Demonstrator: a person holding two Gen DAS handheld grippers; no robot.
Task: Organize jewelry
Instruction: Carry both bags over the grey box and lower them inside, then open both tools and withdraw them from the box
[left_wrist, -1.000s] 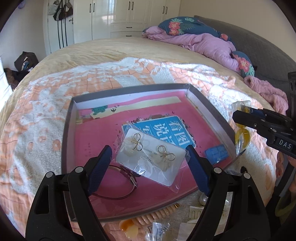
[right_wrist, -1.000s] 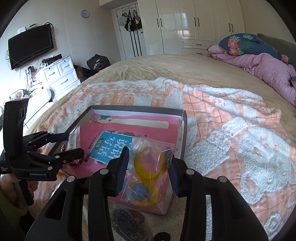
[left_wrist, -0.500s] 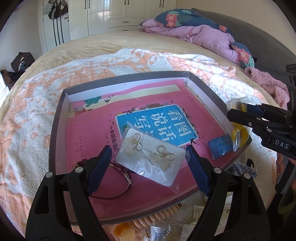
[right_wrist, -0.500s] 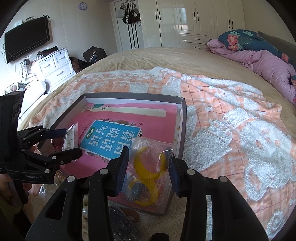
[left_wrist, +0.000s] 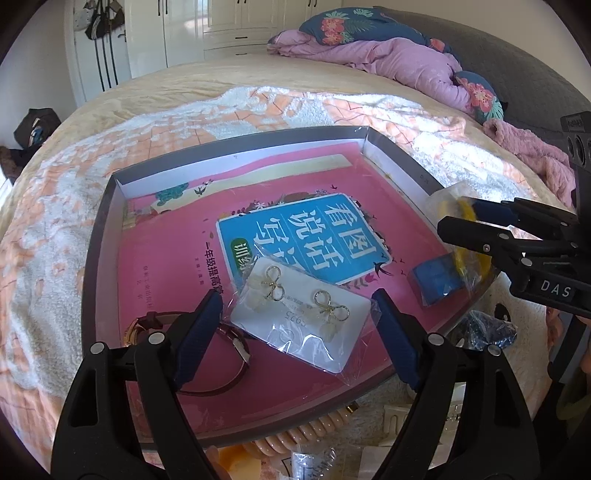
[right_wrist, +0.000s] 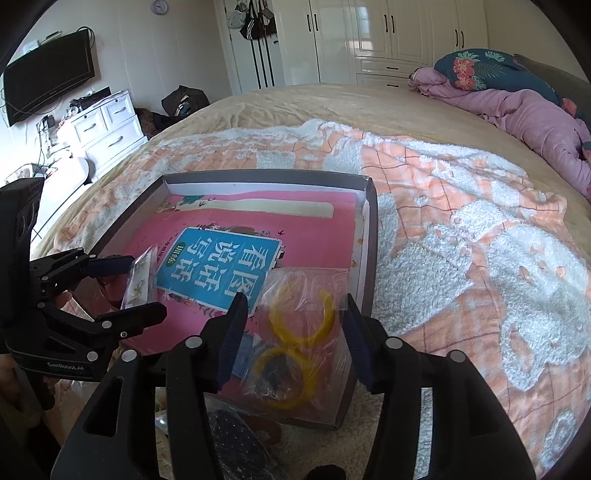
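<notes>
A shallow grey box (left_wrist: 99, 258) (right_wrist: 369, 258) lies on the bed with a pink book (left_wrist: 303, 236) as its floor. My left gripper (left_wrist: 299, 325) (right_wrist: 146, 290) is shut on a clear bag holding a white card with two gold bow earrings (left_wrist: 303, 314), above the box's near side. My right gripper (right_wrist: 295, 328) (left_wrist: 458, 218) is over the box's near right corner, its jaws opening. A clear bag of yellow rings (right_wrist: 299, 332) (left_wrist: 476, 258) sits between the pads, which no longer press on it. A brown strap bracelet (left_wrist: 229, 354) and a small blue piece (left_wrist: 436, 280) lie in the box.
Loose items lie on the blanket in front of the box: a peach coil hair tie (left_wrist: 314, 432) and a dark dotted piece (right_wrist: 236, 439) (left_wrist: 487, 328). A purple quilt (left_wrist: 406, 62) is heaped at the far right. A white dresser (right_wrist: 107, 129) stands left of the bed.
The right gripper's jaws have spread off the bag of yellow rings, which now rests in the box corner. The left gripper keeps the earring bag and has barely moved.
</notes>
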